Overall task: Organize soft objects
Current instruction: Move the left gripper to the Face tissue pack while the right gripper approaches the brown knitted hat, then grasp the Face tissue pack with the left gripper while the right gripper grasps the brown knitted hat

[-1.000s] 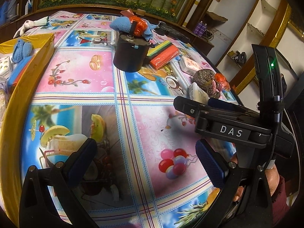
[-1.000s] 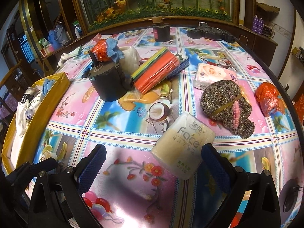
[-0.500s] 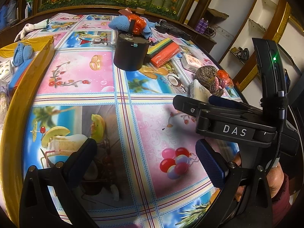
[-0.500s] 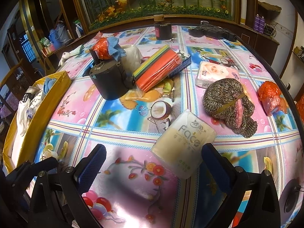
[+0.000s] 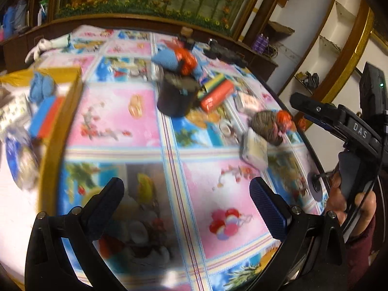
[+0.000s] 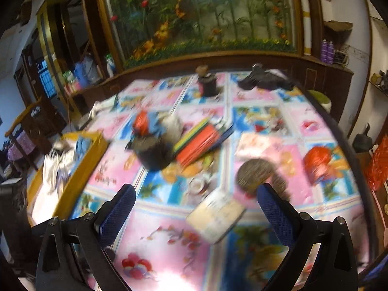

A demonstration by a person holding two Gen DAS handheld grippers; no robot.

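Both views are motion-blurred. My right gripper [image 6: 195, 208] is open and empty, held above a white tissue pack [image 6: 215, 217] on the patterned tablecloth. A brown knitted hat [image 6: 257, 173] lies just beyond the pack, with a red-orange crumpled bag [image 6: 317, 163] to its right. My left gripper [image 5: 186, 202] is open and empty over the cloth. In the left wrist view the tissue pack [image 5: 254, 148] and the hat [image 5: 266, 126] lie to the right, and the right gripper's body [image 5: 339, 121] shows at the far right. A yellow box [image 6: 80, 167] with soft items stands at the left.
A black cylinder [image 6: 155, 154] topped with blue and orange cloth [image 6: 148, 123] stands mid-table beside coloured folders [image 6: 201, 143]. A pink tissue pack [image 6: 257, 143], a small dark jar [image 6: 207, 84] and a black object [image 6: 264, 80] lie farther back. The yellow box [image 5: 61, 126] edges the left.
Both grippers have lifted and pulled back, so the table objects look smaller and farther off. Both views have become blurred. Both jaws stay open.
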